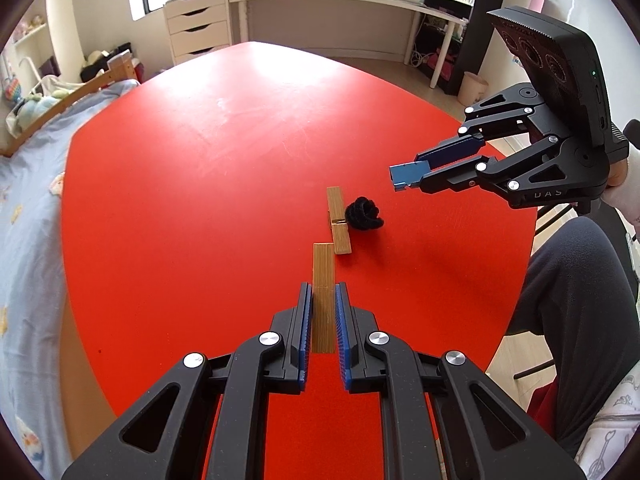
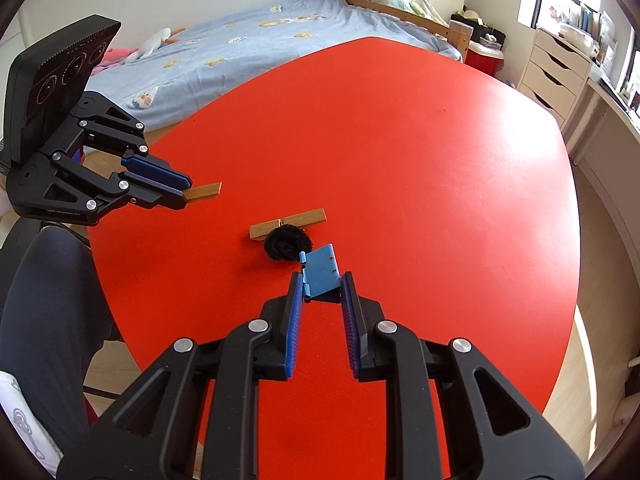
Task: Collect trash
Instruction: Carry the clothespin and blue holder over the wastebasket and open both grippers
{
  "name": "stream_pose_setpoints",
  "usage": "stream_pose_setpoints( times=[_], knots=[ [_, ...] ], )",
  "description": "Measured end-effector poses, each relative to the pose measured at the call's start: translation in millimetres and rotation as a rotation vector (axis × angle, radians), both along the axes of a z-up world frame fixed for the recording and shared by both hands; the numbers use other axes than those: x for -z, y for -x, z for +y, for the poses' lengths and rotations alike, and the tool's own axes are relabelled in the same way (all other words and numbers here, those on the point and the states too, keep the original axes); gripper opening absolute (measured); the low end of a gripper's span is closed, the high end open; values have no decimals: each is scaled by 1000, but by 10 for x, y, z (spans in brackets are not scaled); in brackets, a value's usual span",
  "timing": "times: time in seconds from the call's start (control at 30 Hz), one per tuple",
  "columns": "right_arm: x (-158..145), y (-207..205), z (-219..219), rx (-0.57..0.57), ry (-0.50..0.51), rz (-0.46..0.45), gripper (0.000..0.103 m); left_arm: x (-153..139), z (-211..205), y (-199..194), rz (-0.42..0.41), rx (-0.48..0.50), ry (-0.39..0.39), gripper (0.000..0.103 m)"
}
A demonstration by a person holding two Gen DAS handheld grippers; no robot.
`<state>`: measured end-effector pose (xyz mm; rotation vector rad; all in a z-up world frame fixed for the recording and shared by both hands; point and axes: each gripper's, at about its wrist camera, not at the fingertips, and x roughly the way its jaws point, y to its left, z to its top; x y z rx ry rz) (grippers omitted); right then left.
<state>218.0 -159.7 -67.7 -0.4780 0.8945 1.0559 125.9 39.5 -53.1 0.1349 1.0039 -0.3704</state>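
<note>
My left gripper [image 1: 323, 292] is shut on a wooden strip [image 1: 323, 280] and holds it above the red table [image 1: 200, 200]; it also shows in the right wrist view [image 2: 184, 192] with the strip [image 2: 206, 191] sticking out. My right gripper [image 2: 320, 280] is shut on a blue plastic piece [image 2: 320, 270]; in the left wrist view the gripper [image 1: 416, 176] holds the blue piece [image 1: 408, 172] above the table. A second wooden strip [image 1: 338, 226] [image 2: 288, 222] lies on the table beside a black fuzzy coil [image 1: 364, 214] [image 2: 286, 244].
A bed with a blue sheet [image 2: 248, 40] borders one side of the table. White drawers [image 1: 198, 20] and a white desk [image 1: 340, 0] stand by the windows. A small bin [image 1: 472, 88] stands on the floor. The person's dark-trousered leg [image 1: 580, 320] is at the table edge.
</note>
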Motion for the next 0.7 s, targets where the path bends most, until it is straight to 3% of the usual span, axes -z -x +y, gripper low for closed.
stream_pose_setpoints(
  times=[0.37, 0.7],
  knots=[
    [-387, 454, -339, 51, -64, -21, 19, -339, -192, 408, -38, -73, 61, 12],
    [-560, 1014, -647, 93, -104, -24, 19, -396, -373, 869, -49, -158, 85, 12]
  ],
)
